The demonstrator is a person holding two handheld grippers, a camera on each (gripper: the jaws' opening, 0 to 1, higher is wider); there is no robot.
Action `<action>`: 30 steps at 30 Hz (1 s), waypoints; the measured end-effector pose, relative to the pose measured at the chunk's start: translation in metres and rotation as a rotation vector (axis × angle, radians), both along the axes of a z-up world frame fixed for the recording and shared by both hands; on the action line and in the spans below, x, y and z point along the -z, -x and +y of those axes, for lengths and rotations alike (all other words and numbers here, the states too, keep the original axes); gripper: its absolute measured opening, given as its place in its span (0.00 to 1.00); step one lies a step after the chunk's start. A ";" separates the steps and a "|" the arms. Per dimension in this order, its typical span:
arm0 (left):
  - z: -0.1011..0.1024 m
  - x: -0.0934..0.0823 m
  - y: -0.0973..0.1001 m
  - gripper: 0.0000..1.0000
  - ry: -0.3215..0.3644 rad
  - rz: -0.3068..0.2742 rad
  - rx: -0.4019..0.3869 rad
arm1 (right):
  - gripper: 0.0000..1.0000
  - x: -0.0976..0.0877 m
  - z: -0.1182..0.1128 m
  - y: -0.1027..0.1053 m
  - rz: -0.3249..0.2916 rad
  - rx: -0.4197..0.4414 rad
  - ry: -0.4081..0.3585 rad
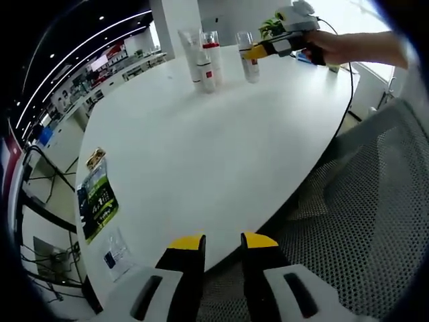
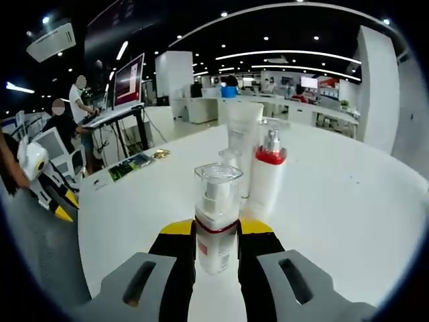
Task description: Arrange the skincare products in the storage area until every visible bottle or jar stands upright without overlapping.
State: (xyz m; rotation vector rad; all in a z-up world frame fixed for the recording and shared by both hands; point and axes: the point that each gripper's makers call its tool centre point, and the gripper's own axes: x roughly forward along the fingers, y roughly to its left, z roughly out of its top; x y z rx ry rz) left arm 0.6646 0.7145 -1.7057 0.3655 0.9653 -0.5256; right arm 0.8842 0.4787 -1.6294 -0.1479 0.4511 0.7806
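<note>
Table (image 1: pixel 201 154): plain white, unpatterned. Left gripper (image 1: pixel 222 249): black jaws with yellow tips on a pale grey body. Right gripper (image 2: pixel 216 251): same black, yellow and grey scheme. Pump bottle (image 2: pixel 216 225) between its jaws: white body, red band, clear cap. Second pump bottle (image 2: pixel 267 178): white with a red collar and silvery pump. Tube (image 2: pixel 243 137) behind: white. Leaflet (image 1: pixel 96 200) on the table: dark green and black with white print. Chair mesh (image 1: pixel 362 221): grey with a fine dotted weave
</note>
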 end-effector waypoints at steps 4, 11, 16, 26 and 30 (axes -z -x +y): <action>0.001 0.002 0.000 0.22 -0.003 0.003 0.001 | 0.20 0.001 -0.001 -0.008 -0.011 0.004 0.001; 0.001 0.005 0.000 0.22 -0.006 0.012 0.004 | 0.20 0.006 0.002 -0.021 -0.031 -0.009 0.008; 0.001 0.005 0.000 0.22 -0.005 0.012 0.003 | 0.20 0.006 0.005 -0.026 -0.051 -0.023 0.011; 0.002 0.007 0.001 0.22 -0.008 0.019 0.001 | 0.20 0.011 0.011 -0.034 -0.075 -0.048 0.003; 0.003 0.008 0.001 0.22 -0.008 0.021 -0.001 | 0.20 0.013 0.016 -0.039 -0.087 -0.065 -0.004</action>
